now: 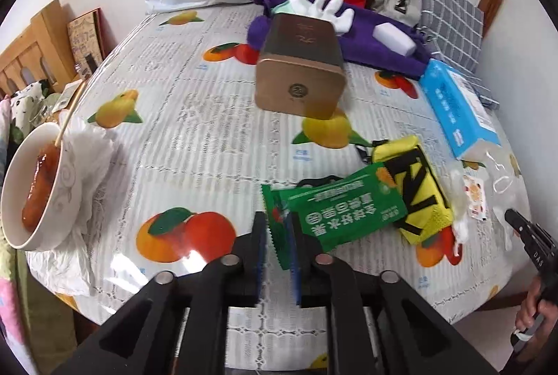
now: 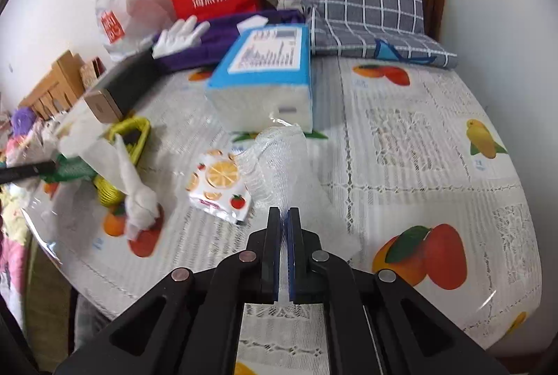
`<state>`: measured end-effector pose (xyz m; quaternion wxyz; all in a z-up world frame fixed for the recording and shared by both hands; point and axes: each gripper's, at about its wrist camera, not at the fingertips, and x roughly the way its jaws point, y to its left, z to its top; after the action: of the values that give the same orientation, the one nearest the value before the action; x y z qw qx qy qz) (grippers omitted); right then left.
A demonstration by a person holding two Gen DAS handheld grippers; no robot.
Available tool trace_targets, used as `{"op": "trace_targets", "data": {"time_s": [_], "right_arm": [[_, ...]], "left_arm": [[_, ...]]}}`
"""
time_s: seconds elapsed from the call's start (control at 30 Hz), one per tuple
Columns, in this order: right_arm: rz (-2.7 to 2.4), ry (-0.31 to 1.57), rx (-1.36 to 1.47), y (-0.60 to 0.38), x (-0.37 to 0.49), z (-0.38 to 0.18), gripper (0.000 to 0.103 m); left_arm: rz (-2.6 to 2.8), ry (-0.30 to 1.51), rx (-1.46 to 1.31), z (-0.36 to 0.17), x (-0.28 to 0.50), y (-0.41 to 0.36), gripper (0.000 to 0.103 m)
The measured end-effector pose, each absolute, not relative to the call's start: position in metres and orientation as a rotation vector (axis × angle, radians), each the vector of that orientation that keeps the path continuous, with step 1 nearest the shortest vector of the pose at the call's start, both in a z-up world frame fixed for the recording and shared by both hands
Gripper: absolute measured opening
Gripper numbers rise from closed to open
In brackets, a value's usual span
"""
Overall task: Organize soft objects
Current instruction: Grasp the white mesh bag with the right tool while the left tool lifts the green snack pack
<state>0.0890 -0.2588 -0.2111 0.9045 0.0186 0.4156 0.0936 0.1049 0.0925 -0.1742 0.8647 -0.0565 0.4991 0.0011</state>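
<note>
- Green snack packet (image 1: 324, 207), left wrist view: its serrated near edge is pinched between the narrow-set blue pads of the left gripper (image 1: 278, 232); the far end is overlapped by the yellow pouch (image 1: 415, 190).
- Yellow pouch is seen near the table's right side, with a crumpled white tissue (image 1: 460, 200) and a fruit-print sachet (image 1: 476, 197) just beside it.
- Brown tin (image 1: 300, 71) lies mid-table; beyond it a white glove (image 1: 331, 7) is laid on purple cloth (image 1: 369, 36).
- Blue tissue pack (image 1: 457, 106) is noted near the right rim; a bowl (image 1: 55, 193) with a skewered sausage sits at the left rim.
- Open fruit-print tablecloth (image 1: 181, 117) is seen between bowl and packet.
- Right gripper (image 1: 523, 228) is glimpsed at the right edge; its jaw state cannot be told here.

- Right wrist view: the right gripper (image 2: 286, 218) is closed almost fully on a thin clear plastic wrapper (image 2: 282, 165), which trails forward to the blue tissue pack (image 2: 265, 75).
- Fruit-print sachet (image 2: 219, 186) lies just left of the wrapper.
- Checked grey cloth (image 2: 362, 1) is folded at the far edge.
- Bare tablecloth (image 2: 418, 137) is seen to the right, out to the rounded rim.
</note>
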Motion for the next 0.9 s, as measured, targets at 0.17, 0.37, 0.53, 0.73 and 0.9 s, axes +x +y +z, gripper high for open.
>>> {"op": "trace_targets", "data": {"time_s": [0.17,0.37,0.53,0.73,0.9], "right_arm": [[0.202,0.857,0.039,-0.259,0.087,-0.206,0.003],[0.183,0.879,0.034,-0.261,0.093,-0.208,0.004],[0.150,0.874,0.038,-0.266,0.093,-0.204,0.004],[0.146,0.878,0.049,-0.267,0.099,-0.204,0.003],[0.169,0.874,0.051,-0.261,0.099,-0.204,0.003]], "left_arm": [[-0.074,0.997,-0.114,-0.167,0.109,0.080,0.048],[-0.186,1.027,-0.118,-0.181,0.139,0.065,0.048],[-0.209,1.077,-0.140,-0.199,0.145,0.067,0.048],[-0.257,1.090,-0.140,-0.202,0.122,0.075,0.048],[-0.288,1.099,-0.097,-0.202,0.108,0.063,0.052]]}}
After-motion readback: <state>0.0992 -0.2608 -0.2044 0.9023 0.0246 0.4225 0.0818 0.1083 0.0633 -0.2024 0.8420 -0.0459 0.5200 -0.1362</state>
